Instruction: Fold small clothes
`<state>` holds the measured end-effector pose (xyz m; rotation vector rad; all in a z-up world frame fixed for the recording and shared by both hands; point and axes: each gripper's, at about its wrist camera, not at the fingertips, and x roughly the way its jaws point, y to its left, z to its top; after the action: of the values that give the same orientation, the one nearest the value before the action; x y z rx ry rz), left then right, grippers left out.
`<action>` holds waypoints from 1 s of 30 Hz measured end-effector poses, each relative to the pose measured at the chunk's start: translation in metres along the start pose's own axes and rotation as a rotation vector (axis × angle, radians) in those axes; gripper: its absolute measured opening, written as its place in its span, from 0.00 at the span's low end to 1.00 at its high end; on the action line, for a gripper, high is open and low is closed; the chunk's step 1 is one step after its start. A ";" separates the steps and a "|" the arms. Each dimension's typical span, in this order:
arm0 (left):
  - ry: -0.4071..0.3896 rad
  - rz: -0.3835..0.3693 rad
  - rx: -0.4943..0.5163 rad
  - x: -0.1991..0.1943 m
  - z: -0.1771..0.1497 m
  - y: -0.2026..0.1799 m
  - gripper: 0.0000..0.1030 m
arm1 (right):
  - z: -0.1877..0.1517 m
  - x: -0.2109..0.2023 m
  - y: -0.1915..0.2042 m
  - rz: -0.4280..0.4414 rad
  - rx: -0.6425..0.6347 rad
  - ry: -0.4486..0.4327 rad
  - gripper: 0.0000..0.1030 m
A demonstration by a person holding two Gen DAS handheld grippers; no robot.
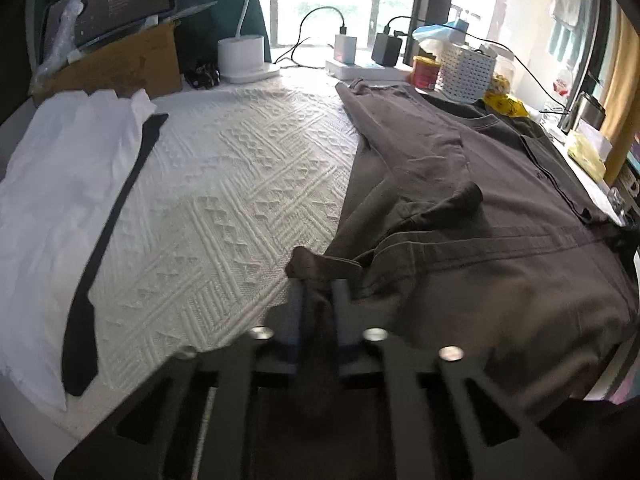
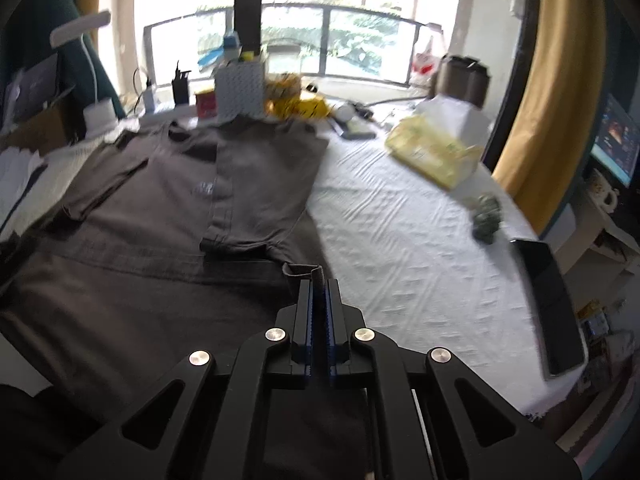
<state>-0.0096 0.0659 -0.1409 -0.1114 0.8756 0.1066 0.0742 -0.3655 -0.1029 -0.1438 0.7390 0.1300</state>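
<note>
Lying on the white cloth (image 1: 224, 184), the brown shirt (image 1: 480, 208) has both hem corners pinched: left gripper (image 1: 318, 292), right gripper (image 2: 318, 280). White shirt (image 1: 52, 184), tie (image 1: 108, 240) left; phone (image 2: 550, 308), basket (image 1: 466, 72) nearby. No legible writing.

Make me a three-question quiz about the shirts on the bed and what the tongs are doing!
1. Where does the long black necktie lie?
A. on the folded white shirt
B. on the dark brown cotton T-shirt
C. on the windowsill

2. What colour is the round tin by the white perforated plastic basket?
A. blue
B. red
C. green

3. What are the left tongs doing?
A. standing wide open
B. pinching the T-shirt's hem
C. gripping the tie

Answers: 1 A, the tie runs along the white shirt's edge. 2 B, the tin looks red. 3 B, brown cloth is bunched between the shut tongs.
</note>
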 end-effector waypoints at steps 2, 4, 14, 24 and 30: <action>-0.025 -0.015 0.018 -0.010 -0.001 -0.001 0.03 | -0.001 -0.010 -0.003 -0.003 0.012 -0.022 0.06; -0.057 -0.023 0.037 -0.023 -0.003 -0.003 0.03 | -0.003 -0.018 -0.005 -0.006 0.022 -0.040 0.06; -0.229 -0.040 0.025 -0.084 0.001 0.003 0.03 | -0.004 -0.057 -0.015 -0.044 0.043 -0.112 0.06; -0.300 -0.031 0.039 -0.074 0.032 0.000 0.03 | -0.005 -0.043 -0.029 -0.054 0.060 -0.065 0.06; -0.162 -0.002 0.097 -0.034 0.026 -0.011 0.03 | -0.026 -0.020 -0.041 -0.058 0.109 0.011 0.06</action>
<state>-0.0098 0.0571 -0.0975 -0.0129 0.7176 0.0704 0.0493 -0.4112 -0.1050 -0.0617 0.7505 0.0336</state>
